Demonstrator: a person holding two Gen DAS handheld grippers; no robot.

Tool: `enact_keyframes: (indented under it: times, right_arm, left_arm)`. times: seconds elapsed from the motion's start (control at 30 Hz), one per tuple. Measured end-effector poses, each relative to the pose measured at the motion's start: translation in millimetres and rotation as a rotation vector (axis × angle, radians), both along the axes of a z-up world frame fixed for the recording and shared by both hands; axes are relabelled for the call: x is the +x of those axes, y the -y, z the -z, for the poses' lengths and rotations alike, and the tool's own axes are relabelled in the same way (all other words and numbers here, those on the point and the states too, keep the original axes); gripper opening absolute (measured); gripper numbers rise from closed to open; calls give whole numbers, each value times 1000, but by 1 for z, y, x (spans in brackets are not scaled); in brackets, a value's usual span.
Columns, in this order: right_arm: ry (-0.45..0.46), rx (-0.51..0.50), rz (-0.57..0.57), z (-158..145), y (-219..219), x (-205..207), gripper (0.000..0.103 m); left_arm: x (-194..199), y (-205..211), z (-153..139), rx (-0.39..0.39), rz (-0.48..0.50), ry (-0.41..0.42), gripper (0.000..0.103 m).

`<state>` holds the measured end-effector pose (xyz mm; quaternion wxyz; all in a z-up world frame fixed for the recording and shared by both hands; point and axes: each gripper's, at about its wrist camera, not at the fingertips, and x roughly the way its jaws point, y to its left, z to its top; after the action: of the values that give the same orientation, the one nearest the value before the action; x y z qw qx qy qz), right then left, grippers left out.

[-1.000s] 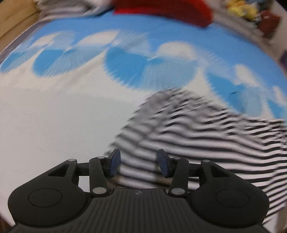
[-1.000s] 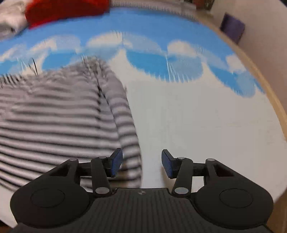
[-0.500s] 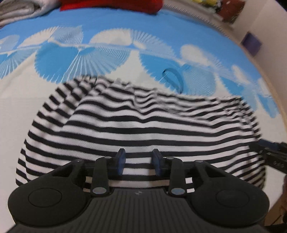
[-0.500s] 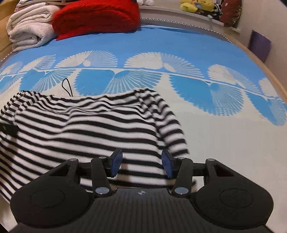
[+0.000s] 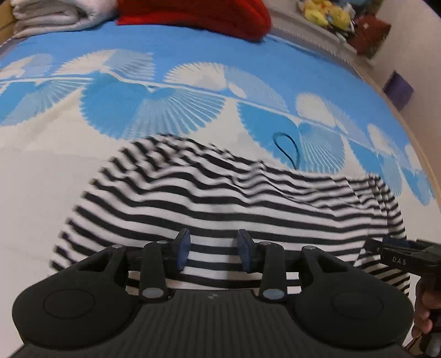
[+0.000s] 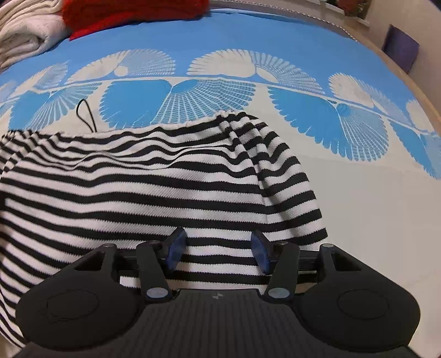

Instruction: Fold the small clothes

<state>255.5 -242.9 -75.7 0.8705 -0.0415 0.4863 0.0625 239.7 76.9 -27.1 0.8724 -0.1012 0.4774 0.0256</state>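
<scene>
Lying spread on the bed cover (image 6: 358, 220), the striped shirt (image 6: 165, 187) is the landmark for everything else: its long axis runs from side to side across both wrist views, and its near edge passes directly under the two claws. The left claw (image 5: 213, 253) stands over the near edge toward the left end of the shirt; its blue pads are apart with striped cloth showing between them, the jaws are opening, and I cannot see the pads pressing on the fabric. The right claw (image 6: 217, 250) stands over the near edge close to the right end of the shirt, where a sleeve or side fold bends down; its jaws are also opening, spread wider than the left, with cloth between them but not pinched. In the left wrist view the right claw appears at the right end of the shirt, so both hands are at the same near edge, each at its own end. Beyond the far edge of the shirt a thin black loop (image 5: 286, 148) lies on the cover, and much farther behind are a red cushion (image 5: 193, 13) and folded white towels (image 5: 49, 13). Judging from this, the next fold would go along the long axis, near edge carried toward the far edge, and both claws are equally close to their own grip points.
</scene>
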Motion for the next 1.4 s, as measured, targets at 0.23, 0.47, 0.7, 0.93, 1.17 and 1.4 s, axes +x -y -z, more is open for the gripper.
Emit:
enact_keyframes:
  times: [0.23,0.47,0.7,0.93,1.17,1.4]
  right_arm:
    - [27,-5,68,-5,2,-5,55]
    - [118,27,188,-31,24,-30,55]
    - [-101,-62,257,1,49,-42,61]
    - [155,20,192,-54,8,-85,61]
    - [224,180,34,-59,-71,-137,61]
    - [235,203,-101,-55,-127,-170,61]
  left_arm:
    - [-6,-39,3,18,-141,-80,40]
    - [-33,-65,-31,29,-129,68,41]
    - [-67,-121,-57,-6,-195,148,41]
    - [-114,-176,-81,31,-213,214,41]
    - [-163,-180,-111,148,-196,208,54]
    - [-178,-171,-106,205,-194,234,55]
